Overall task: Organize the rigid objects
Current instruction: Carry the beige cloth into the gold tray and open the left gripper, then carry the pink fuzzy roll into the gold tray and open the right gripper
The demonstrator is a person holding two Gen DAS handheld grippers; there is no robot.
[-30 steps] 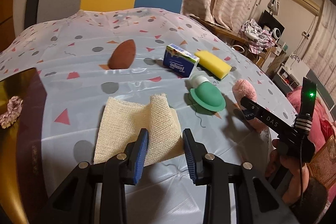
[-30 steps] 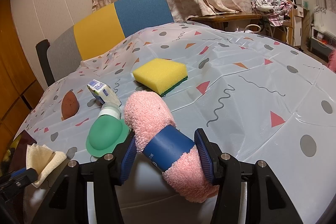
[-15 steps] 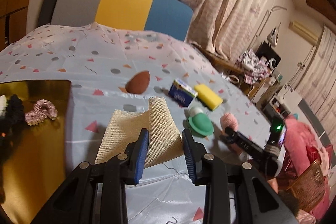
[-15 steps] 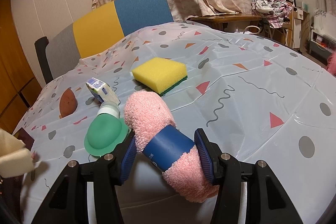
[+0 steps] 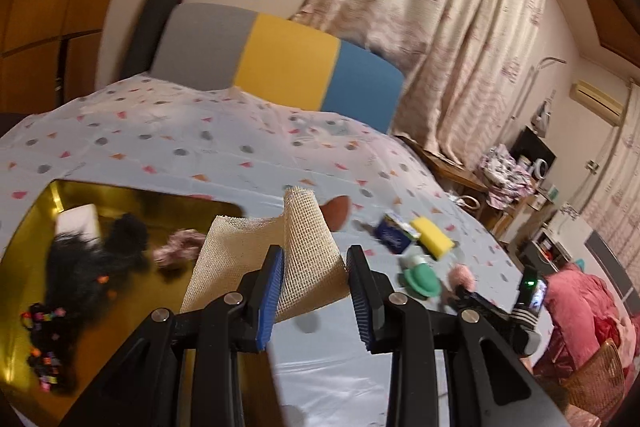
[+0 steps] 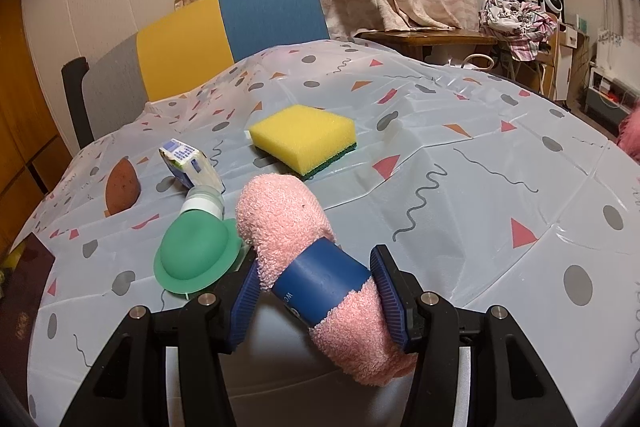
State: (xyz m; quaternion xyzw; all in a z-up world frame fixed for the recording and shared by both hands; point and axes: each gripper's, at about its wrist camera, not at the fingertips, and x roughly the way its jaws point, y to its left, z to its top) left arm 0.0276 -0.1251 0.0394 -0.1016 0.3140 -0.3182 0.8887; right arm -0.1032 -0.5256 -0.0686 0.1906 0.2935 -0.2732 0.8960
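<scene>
**Left wrist carries the mesh cloth toward the gold tray while the right waits on the pink roll**

Left wrist view: the left gripper has its blue-padded jaws part open, with a folded corner of the beige mesh cloth caught between them. The cloth hangs off the table, its free edge drooping over the near rim of the gold tray. I judge the hold to be a light one, since the gap beside the right pad looks wider than the fabric. In the tray lie a black fluffy item, a pink scrunchie and a white block. To finish this step well, bring the cloth fully over a bare part of the tray before letting go, low enough that it does not drape over the rim. Motion blur here hints at speed, so slowing down would help.

Right wrist view: the right gripper has its jaws set wide around the pink towel roll at its blue band, pads touching or nearly touching it; whether it squeezes, I cannot tell. The roll rests on the patterned tablecloth. Just beside it sits the green hat-shaped lid on a small jar; farther back are the tissue pack, yellow sponge and brown oval. Lift the roll straight up to avoid knocking the lid.
</scene>
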